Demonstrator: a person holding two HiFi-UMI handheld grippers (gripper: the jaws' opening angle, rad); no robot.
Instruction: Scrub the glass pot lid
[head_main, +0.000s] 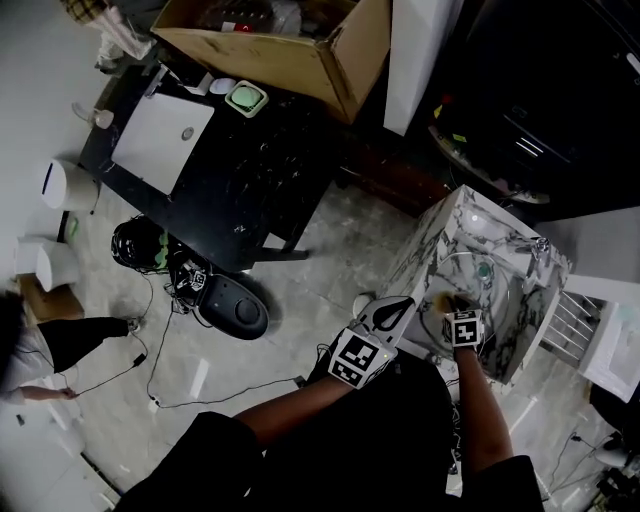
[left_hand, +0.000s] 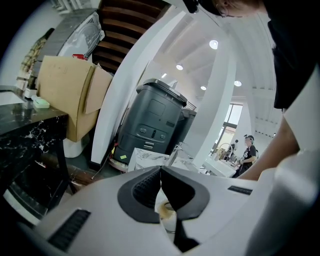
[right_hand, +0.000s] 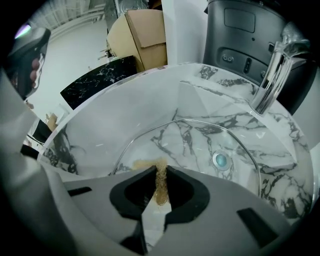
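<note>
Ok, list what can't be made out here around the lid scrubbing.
Right gripper view: the right gripper covers the near rim of the clear glass pot lid and most of the tan scrub pad; the round teal spot could be knob or drain.
Head view: the white marble sink is small and dim, lid contact unreadable.
Left gripper view: the left gripper hides most of the sink; the pale thing behind its shut tips is unidentifiable.

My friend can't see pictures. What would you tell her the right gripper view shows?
The right gripper has its jaws shut on a tan scrubber, at the near rim of a clear glass lid lying in a white marble sink. A shiny faucet stands at the sink's upper right, and the round drain shows through the glass.
</note>
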